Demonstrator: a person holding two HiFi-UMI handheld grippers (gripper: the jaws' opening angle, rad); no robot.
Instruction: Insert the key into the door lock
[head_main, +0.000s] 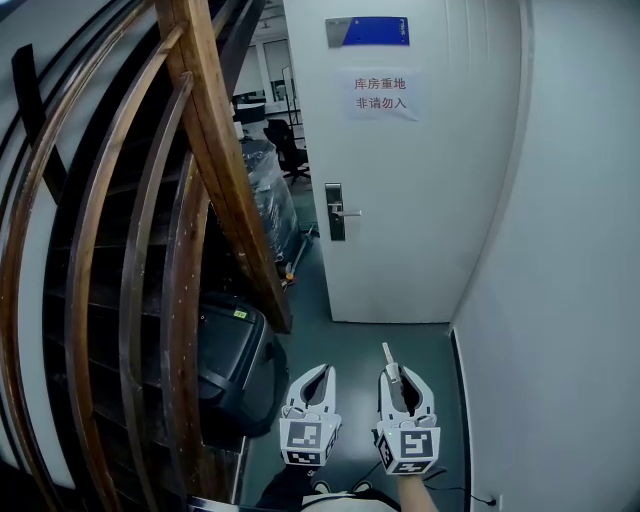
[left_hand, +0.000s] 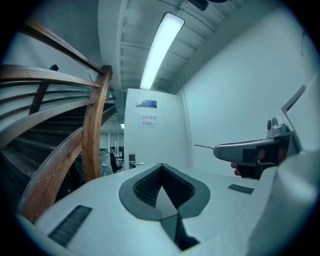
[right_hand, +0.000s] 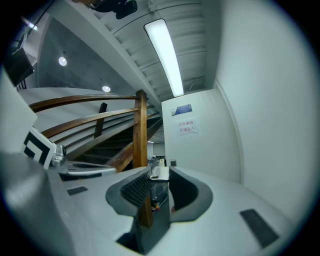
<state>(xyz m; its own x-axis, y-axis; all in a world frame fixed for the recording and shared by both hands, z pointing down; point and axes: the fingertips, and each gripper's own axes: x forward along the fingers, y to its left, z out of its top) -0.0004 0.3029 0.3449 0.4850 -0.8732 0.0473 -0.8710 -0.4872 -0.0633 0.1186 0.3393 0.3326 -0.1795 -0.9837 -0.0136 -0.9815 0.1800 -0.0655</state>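
The white door (head_main: 400, 200) stands ahead at the end of a narrow passage. Its metal lock with a lever handle (head_main: 336, 212) sits on the door's left edge, also in the left gripper view (left_hand: 132, 160) and in the right gripper view (right_hand: 173, 162). My right gripper (head_main: 402, 378) is shut on a key (head_main: 389, 357) whose blade sticks out forward; the key's head shows between the pads (right_hand: 159, 172). My left gripper (head_main: 325, 370) hangs beside it, shut and empty, fingertips meeting (left_hand: 162, 166). Both are well short of the door. The left gripper view shows the key blade (left_hand: 204, 147).
A curved wooden stair railing (head_main: 215, 150) fills the left side. A black case (head_main: 235, 365) lies at its foot, close to my left gripper. A white wall (head_main: 570, 250) bounds the right. Left of the door, the room beyond holds wrapped goods (head_main: 268, 190) and an office chair (head_main: 288, 145).
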